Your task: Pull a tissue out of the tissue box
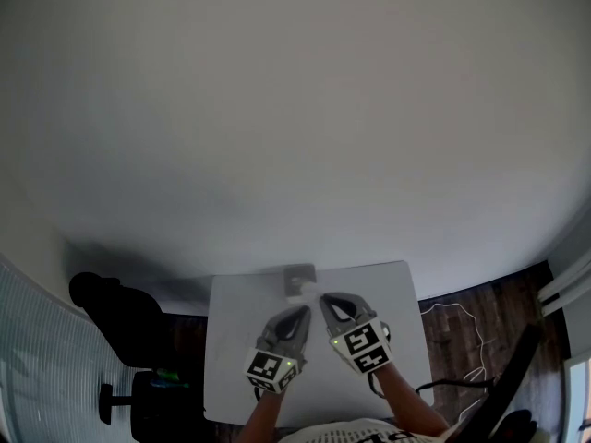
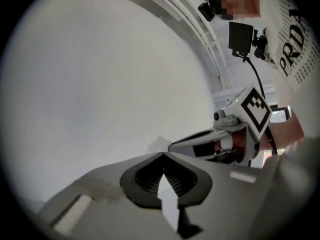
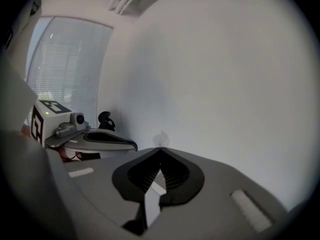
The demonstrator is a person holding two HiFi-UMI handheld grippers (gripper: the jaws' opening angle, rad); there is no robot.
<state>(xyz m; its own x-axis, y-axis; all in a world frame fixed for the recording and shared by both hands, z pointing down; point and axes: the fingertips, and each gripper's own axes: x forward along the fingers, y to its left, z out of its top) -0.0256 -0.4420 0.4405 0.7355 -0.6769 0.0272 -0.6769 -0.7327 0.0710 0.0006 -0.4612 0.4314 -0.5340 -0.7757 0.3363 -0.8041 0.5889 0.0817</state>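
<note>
Head view: box (image 1: 297, 275) apparently at table (image 1: 231, 340) edge.

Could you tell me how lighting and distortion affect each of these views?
Head view: strong fisheye, the table small under a bright wall. Left gripper view: dark round vignette. Right gripper view: dim, bright window at left, tissue blurred.

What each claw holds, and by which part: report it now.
The right claw appears shut on the tissue, pinching its raised tip above the tissue box. The left claw is shut, holding nothing.
</note>
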